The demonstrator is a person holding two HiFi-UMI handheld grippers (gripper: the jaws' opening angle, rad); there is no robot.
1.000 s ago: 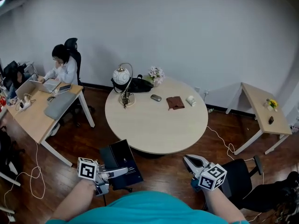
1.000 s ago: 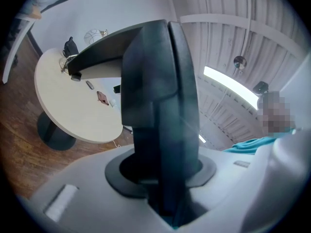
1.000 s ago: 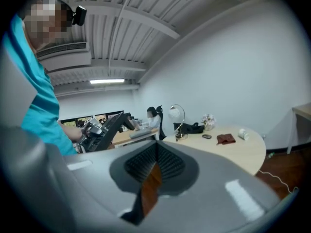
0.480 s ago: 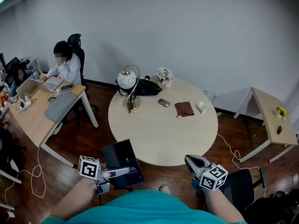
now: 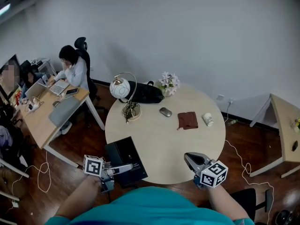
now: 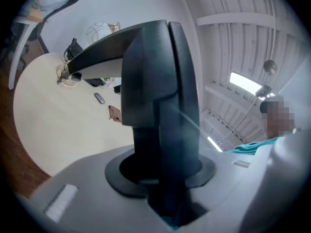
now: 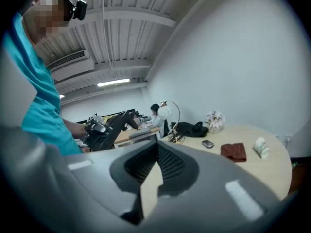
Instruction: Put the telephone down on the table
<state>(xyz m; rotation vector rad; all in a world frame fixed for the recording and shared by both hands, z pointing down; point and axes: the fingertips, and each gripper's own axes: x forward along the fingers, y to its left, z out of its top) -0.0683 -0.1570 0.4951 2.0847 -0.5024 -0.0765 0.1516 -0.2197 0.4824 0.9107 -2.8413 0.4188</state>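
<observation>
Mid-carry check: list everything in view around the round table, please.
round table: one, beige, centre
lamp: one, white globe, table's far left
bag: one, black, far edge
flowers: one bunch, pale, beside bag
mouse: one, grey, mid-table
cloth: one, brown, right of mouse
cup: one, white, right of cloth
seated person: one, white top, at desk, left
telephone: one, black, table's near-left edge
left gripper: one, fingers shut on telephone
right gripper: one, fingers together, empty
</observation>
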